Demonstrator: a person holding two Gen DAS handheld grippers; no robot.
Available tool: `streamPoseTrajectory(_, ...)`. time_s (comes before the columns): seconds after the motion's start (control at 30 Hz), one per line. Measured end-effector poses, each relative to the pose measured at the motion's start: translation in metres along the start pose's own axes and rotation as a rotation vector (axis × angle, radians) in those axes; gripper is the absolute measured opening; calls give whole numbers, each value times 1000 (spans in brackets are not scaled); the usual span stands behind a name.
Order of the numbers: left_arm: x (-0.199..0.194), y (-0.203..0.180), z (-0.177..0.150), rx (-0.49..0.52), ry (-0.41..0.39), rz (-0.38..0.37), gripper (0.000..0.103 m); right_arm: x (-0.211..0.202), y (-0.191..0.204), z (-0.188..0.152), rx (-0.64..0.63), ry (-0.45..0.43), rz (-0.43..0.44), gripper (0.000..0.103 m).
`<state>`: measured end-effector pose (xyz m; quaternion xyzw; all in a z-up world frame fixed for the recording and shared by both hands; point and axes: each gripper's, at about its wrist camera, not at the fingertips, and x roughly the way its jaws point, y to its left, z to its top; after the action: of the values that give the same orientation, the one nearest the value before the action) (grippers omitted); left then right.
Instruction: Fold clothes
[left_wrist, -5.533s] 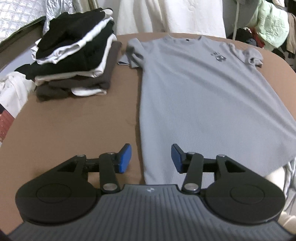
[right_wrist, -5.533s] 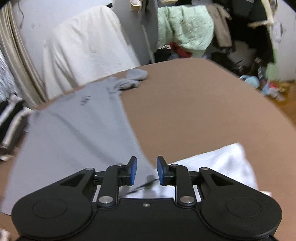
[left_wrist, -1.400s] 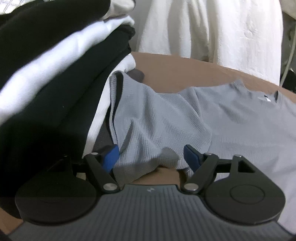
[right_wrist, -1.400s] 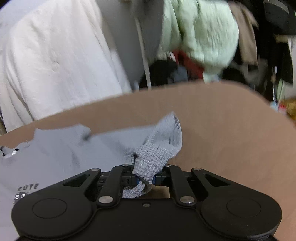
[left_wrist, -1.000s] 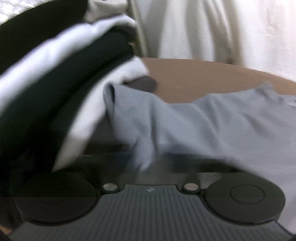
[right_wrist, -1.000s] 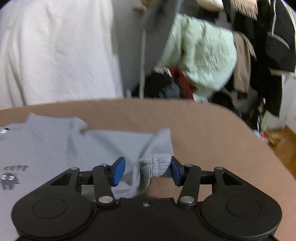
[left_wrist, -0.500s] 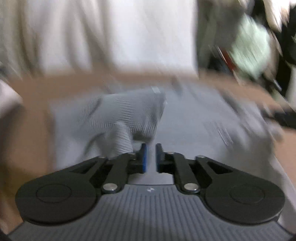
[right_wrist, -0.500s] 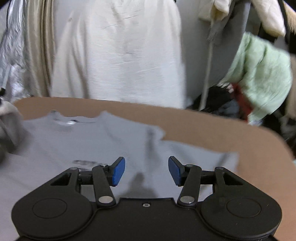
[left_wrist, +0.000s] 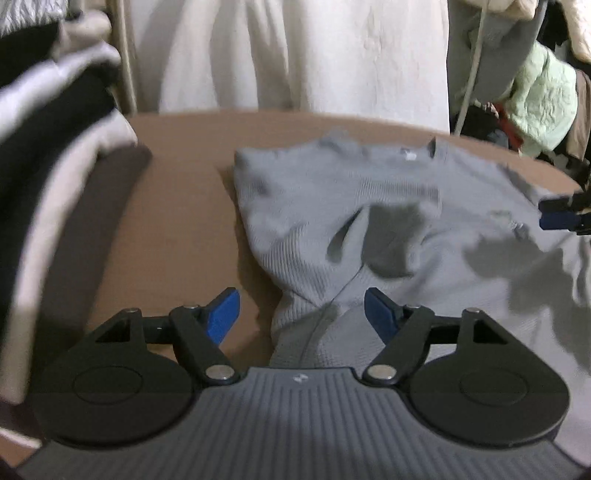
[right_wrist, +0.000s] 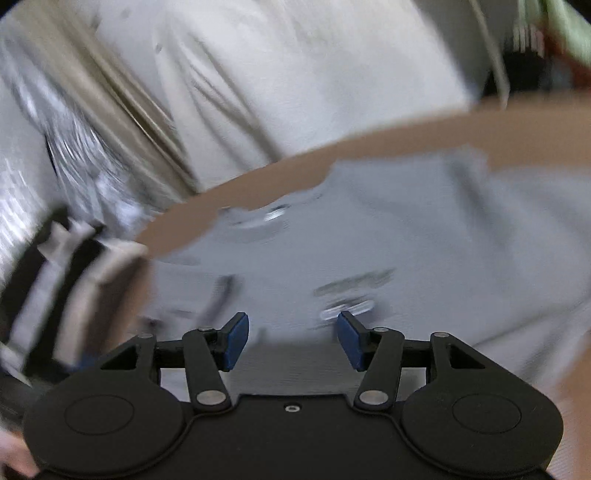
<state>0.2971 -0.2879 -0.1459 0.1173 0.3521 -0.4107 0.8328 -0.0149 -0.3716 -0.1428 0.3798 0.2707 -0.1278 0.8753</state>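
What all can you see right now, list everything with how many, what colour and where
grey knit T-shirt: one, grey, lying on the table, its left sleeve folded in over the chest
round brown table: one, brown, under the shirt
stack of folded black and white clothes: one stack, black and white, at the table's left edge
cream fabric cover: one, cream, draped behind the table
pale green quilted garment: one, pale green, hanging at the back right
left gripper: one, black with blue pads, jaws opening, shirt fabric lying between them but not pinched
right gripper: one, black with blue pads, jaws opening over the shirt's chest print, nothing gripped
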Motion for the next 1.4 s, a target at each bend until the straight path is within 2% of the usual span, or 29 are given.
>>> streamPoseTrajectory(0.03,6,0,-1,4,-5,-11,72,10,1,0,62,23,49,63)
streamPoseTrajectory(0.07,11,0,-1,7,-4,9,50,19,5,0,99,37,80,65)
streamPoseTrajectory(0.1,16,-1,0,10,6,53,17,28,8,-1,136,52,111,66)
streamPoseTrajectory(0.13,22,-1,0,12,16,97,11,38,13,0,158,61,128,66)
streamPoseTrajectory(0.17,24,0,1,-8,24,123,10,47,19,0,167,64,136,66)
streamPoseTrajectory(0.2,22,5,-1,-47,23,112,10,57,25,2,167,67,143,67)
streamPoseTrajectory(0.3,9,17,-6,-146,-1,43,10,84,39,8,160,90,131,69)
streamPoseTrajectory(0.47,0,11,-8,-59,-69,32,13,123,54,14,132,158,106,68)
streamPoseTrajectory(0.53,-10,5,-1,-29,-145,21,22,136,66,12,75,147,151,28)
streamPoseTrajectory(0.57,-16,2,3,-12,-198,23,34,138,73,13,29,157,154,6)
streamPoseTrajectory(0.6,-22,-3,7,3,-266,36,49,137,84,15,-36,127,152,6)
streamPoseTrajectory(0.63,-27,-6,10,15,-326,43,53,130,91,15,-81,83,166,6)
streamPoseTrajectory(0.67,-28,-8,13,27,-350,17,55,123,97,16,-122,42,180,6)
streamPoseTrajectory(0.7,-23,-10,16,31,-328,-33,55,121,99,18,-113,42,189,6)
streamPoseTrajectory(0.77,-7,-14,22,24,-233,-137,55,117,102,23,-94,43,207,6)
streamPoseTrajectory(0.8,1,-15,25,20,-185,-190,55,115,103,25,-97,45,210,6)
streamPoseTrajectory(0.83,10,-18,27,23,-142,-207,52,112,104,26,-99,47,212,6)
streamPoseTrajectory(0.87,18,-22,26,33,-103,-194,18,111,104,28,-93,48,218,6)
streamPoseTrajectory(0.9,24,-25,25,43,-66,-186,3,109,104,29,-91,41,218,6)
streamPoseTrajectory(1.03,7,-29,19,45,-45,-273,3,106,105,35,-90,15,216,6)
streamPoseTrajectory(1.13,12,-33,17,43,62,-312,7,112,105,35,-133,32,158,6)
streamPoseTrajectory(1.17,17,-32,16,28,113,-316,18,117,104,32,-165,54,94,6)
streamPoseTrajectory(1.2,25,-30,13,3,171,-314,40,122,104,29,-196,75,29,8)
streamPoseTrajectory(1.23,30,-28,12,-19,206,-311,46,126,103,24,-228,82,-55,11)
streamPoseTrajectory(1.27,32,-24,11,-37,220,-308,47,127,101,19,-253,77,-113,12)
streamPoseTrajectory(1.33,25,-21,10,-52,198,-312,52,112,91,10,-271,58,-108,13)
streamPoseTrajectory(1.37,20,-20,10,-55,180,-316,63,101,86,6,-262,40,-97,24)
streamPoseTrajectory(1.4,15,-20,11,-56,158,-323,67,84,78,3,-236,10,-87,37)
